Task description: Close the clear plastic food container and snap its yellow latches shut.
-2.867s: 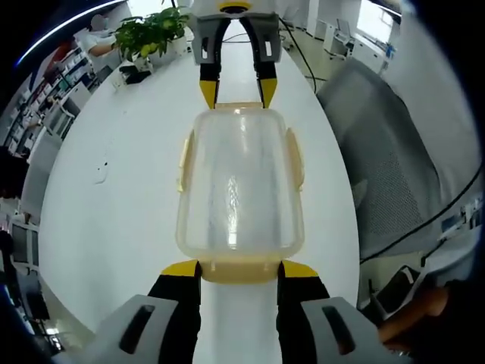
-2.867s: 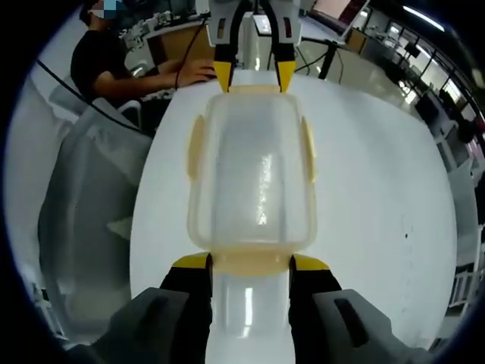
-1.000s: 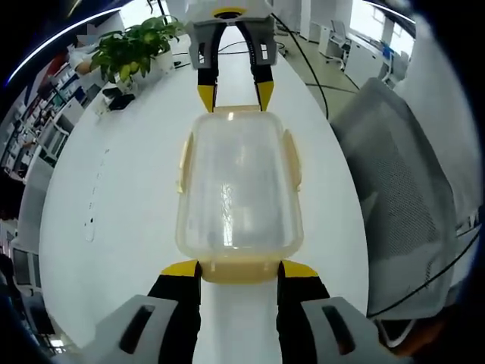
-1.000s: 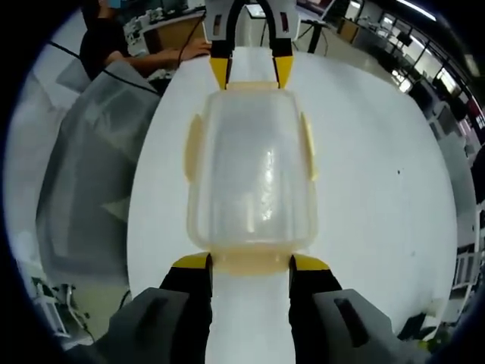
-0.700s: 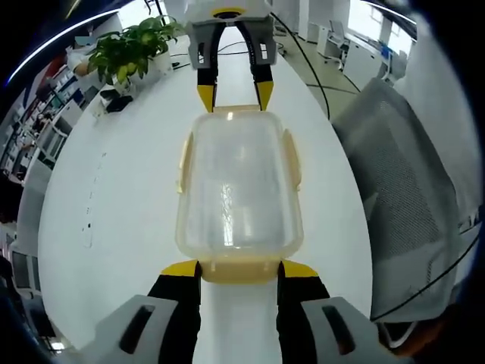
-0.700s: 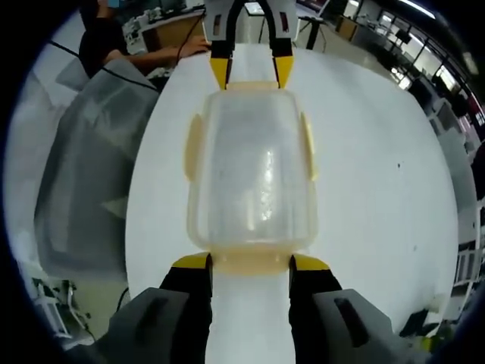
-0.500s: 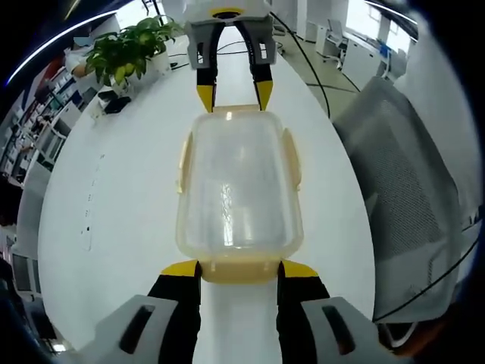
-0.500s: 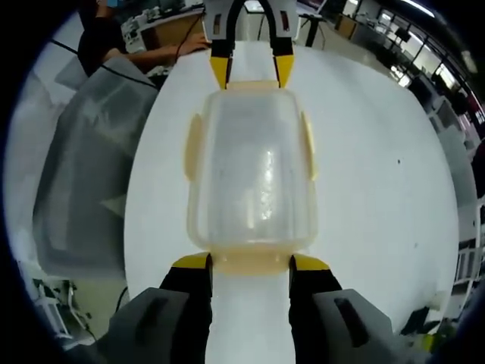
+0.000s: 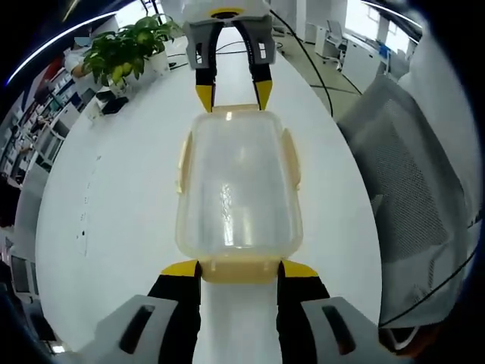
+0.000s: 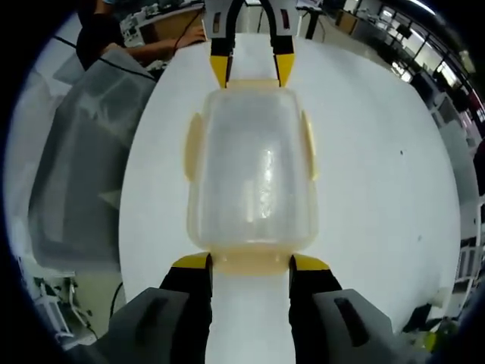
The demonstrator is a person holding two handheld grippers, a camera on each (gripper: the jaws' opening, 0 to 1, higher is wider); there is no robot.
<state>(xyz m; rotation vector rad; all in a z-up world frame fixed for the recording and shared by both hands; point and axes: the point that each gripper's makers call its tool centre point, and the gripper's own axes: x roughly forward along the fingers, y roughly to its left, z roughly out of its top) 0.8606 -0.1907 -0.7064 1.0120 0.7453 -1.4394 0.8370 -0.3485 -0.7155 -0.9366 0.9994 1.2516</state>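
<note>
A long white bench (image 9: 114,197) carries the clear rectangular plastic food container (image 9: 239,189) lengthwise between both tools. The left gripper (image 9: 239,267) and right gripper (image 10: 250,262) each have jaws parted wide, yellow tips flanking an end yellow latch (image 9: 239,269); actual clamping I cannot tell.

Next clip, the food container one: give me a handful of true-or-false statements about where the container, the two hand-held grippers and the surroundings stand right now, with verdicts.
1. The clear container sits between the two hand-held grippers, one at each short end. True.
2. The left hand-held gripper has its yellow tips on either side of the near end latch. True.
3. The container lies on a dark wooden floor. False: it is over a white table.
4. A potted plant stands on the table past the container's far end in the left gripper view. True.
5. The right hand-held gripper is far from the container. False: its tips flank the end latch.
</note>
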